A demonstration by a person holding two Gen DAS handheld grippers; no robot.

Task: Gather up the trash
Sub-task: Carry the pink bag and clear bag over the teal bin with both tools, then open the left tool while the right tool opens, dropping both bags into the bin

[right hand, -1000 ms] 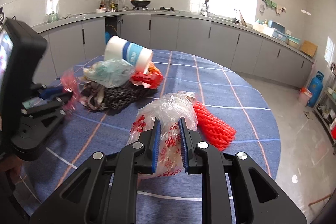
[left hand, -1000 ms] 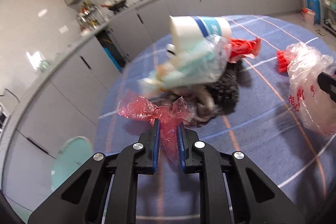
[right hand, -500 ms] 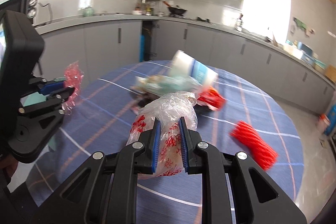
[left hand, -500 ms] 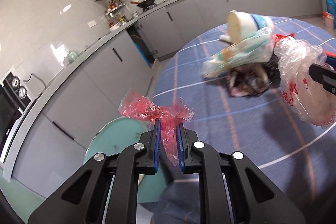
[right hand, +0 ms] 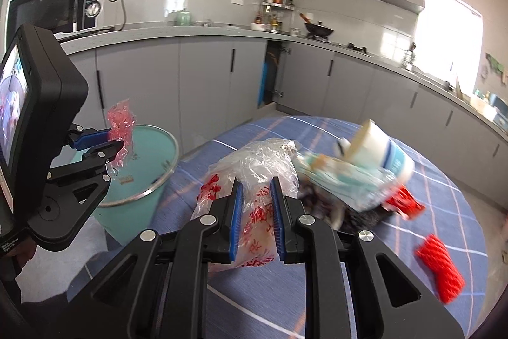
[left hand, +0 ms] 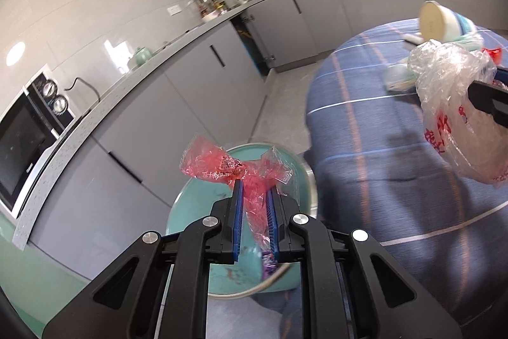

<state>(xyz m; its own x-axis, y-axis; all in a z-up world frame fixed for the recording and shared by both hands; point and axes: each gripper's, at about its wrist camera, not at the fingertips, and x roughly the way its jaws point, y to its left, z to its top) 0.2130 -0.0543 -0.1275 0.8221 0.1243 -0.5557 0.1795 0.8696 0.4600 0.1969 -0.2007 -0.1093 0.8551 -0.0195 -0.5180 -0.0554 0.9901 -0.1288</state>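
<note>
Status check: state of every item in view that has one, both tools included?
left tool: shut on red wrapper, above the bin
right tool: shut on clear bag, over the table
teal bin: open, litter inside
white cup: tipped on trash pile
red mesh sleeve: lying loose on table
cabinet door: ajar

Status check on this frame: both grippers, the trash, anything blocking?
Left gripper shut on red wrapper, above teal bin. Right gripper shut on clear plastic bag, over table. Nothing blocks the bin.
</note>
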